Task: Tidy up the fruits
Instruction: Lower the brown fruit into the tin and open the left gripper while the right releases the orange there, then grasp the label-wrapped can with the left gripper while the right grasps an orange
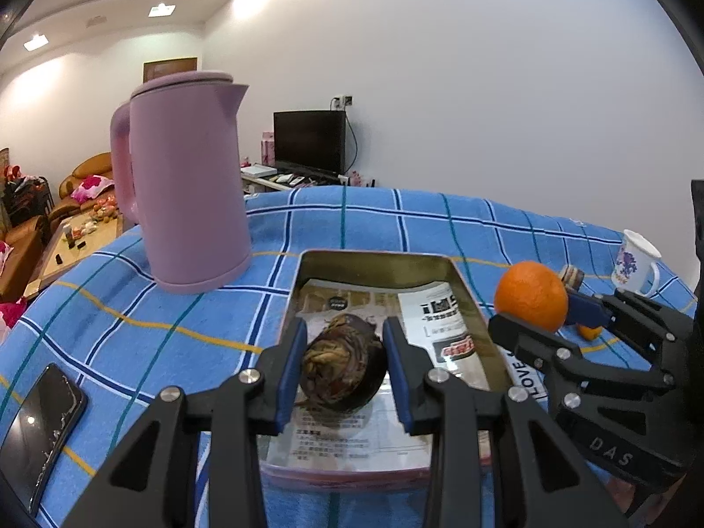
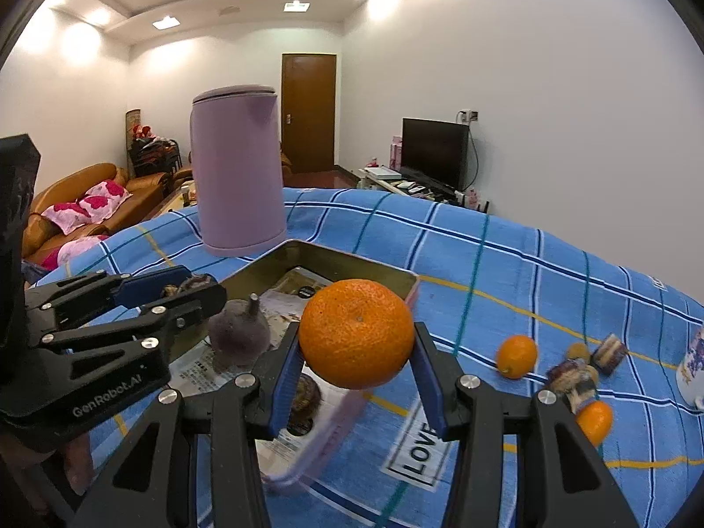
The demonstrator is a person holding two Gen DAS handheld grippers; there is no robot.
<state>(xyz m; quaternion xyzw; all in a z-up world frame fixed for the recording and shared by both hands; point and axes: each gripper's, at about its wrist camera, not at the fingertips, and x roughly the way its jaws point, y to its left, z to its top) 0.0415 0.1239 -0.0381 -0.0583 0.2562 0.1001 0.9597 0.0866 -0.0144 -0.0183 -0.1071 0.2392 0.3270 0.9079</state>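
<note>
Overhead, left gripper clamps a dark brown fruit above the paper-lined tin; right gripper pinches an orange beside it.

Hidden, cropped and blurred parts on the checked table

In the left wrist view, the left claw is covering both flanks of the dark fruit, and its arms are masking the tin tray's near rim; the phone is running off the lower left edge, and the small orange fruit at right is showing only a sliver behind the right claw. In the right wrist view, the big orange is blocking part of the tray's far wall, the tray's near corner is smearing into blur, the mug is being cropped at the right edge, and the small brown pieces beside it are too blurred to name.
</note>
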